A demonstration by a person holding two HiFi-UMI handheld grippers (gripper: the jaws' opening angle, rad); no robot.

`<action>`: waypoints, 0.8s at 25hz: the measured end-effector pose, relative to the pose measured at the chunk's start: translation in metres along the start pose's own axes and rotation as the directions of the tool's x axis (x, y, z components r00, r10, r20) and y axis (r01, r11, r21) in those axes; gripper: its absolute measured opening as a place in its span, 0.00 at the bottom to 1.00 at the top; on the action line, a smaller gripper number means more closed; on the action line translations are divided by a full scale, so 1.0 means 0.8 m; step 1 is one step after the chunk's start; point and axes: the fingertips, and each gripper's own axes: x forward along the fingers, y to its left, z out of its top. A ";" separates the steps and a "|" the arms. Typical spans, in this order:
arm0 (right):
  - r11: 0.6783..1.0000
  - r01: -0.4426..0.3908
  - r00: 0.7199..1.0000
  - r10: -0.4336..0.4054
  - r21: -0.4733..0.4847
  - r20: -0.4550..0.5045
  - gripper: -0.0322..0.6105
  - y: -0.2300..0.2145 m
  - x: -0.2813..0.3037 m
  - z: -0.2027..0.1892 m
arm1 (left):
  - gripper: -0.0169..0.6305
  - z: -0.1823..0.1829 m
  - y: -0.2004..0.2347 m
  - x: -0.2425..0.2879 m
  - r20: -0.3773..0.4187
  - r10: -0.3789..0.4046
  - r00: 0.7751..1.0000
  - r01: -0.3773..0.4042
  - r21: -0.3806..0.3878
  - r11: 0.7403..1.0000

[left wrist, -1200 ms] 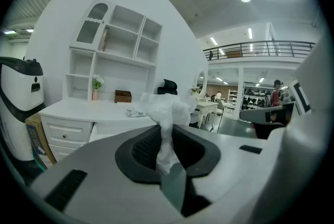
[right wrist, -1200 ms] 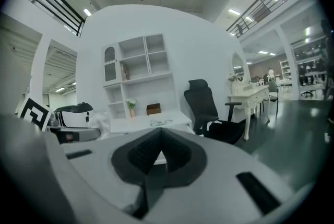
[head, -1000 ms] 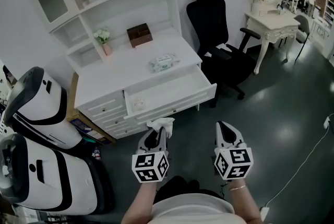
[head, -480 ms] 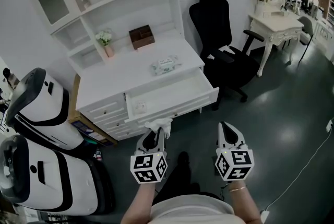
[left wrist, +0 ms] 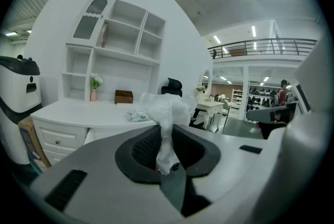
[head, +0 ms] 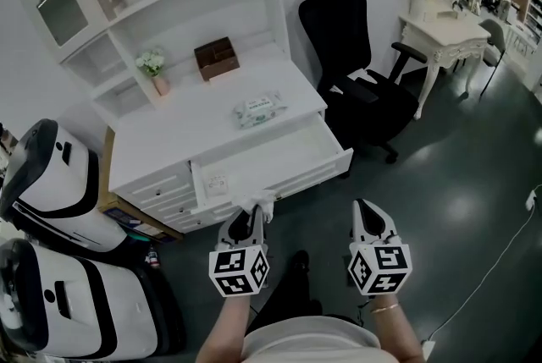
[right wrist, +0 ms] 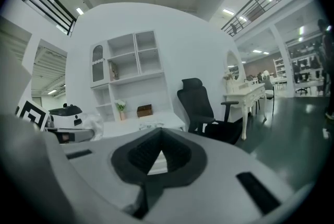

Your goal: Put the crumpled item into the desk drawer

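As I judge it, the pickup is done: my left tongs (head: 251, 216) are clamped on the crumpled white tissue-like wad (left wrist: 166, 108). The wad stands pinched between the dark pads and blooms out above the tips. My right tongs (head: 367, 206) have their tips together with nothing between them, held beside the left pair. The wad hangs in the air just short of the front edge of the open white drawer (head: 279, 151) of the white counter (head: 195, 116), and I cannot say it is over the cavity yet. The drawer is already pulled out, with bare room inside and only a small flat thing (head: 216, 182) near its left end. What is left, I reckon, is to carry the wad forward over the drawer, lower it in, part the left tongs and draw clear. Whether the drawer must then be pushed shut, the task does not say
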 end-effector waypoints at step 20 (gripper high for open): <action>0.993 0.113 0.994 -0.113 0.024 -0.006 0.05 -0.048 0.197 0.066 | 0.11 0.077 0.056 0.228 -0.019 -0.087 0.996 0.087 0.010 0.996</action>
